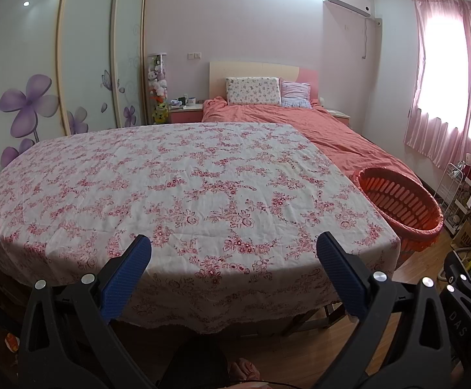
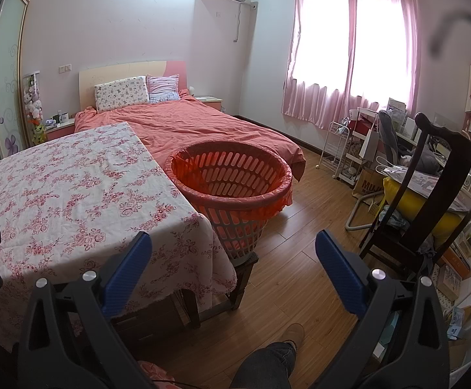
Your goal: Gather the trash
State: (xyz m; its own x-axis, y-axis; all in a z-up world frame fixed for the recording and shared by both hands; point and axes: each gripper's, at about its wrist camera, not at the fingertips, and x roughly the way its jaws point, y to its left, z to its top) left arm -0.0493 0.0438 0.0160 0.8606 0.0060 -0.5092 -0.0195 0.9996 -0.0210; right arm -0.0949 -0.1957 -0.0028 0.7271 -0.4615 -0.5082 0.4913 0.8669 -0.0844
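An orange slatted basket (image 2: pixel 232 181) lined with a thin red bag stands on a dark stool at the table's right corner; in the left wrist view the basket (image 1: pixel 401 204) shows at the right edge. The table (image 1: pixel 177 194) wears a pink floral cloth with no loose trash on it. My left gripper (image 1: pixel 234 253) is open above the table's near edge, nothing between its blue pads. My right gripper (image 2: pixel 234 253) is open over the wooden floor, just in front of the basket and holding nothing. Part of the right gripper's black body shows at the lower right of the left wrist view.
A bed (image 2: pixel 196 126) with a salmon cover lies behind the table. A dark wooden chair (image 2: pixel 430 201) with a yellow cushion and cluttered shelves fill the right side. A wire rack (image 2: pixel 336 149) stands under the pink curtains. A person's leg and shoe (image 2: pixel 287 340) are on the floor below.
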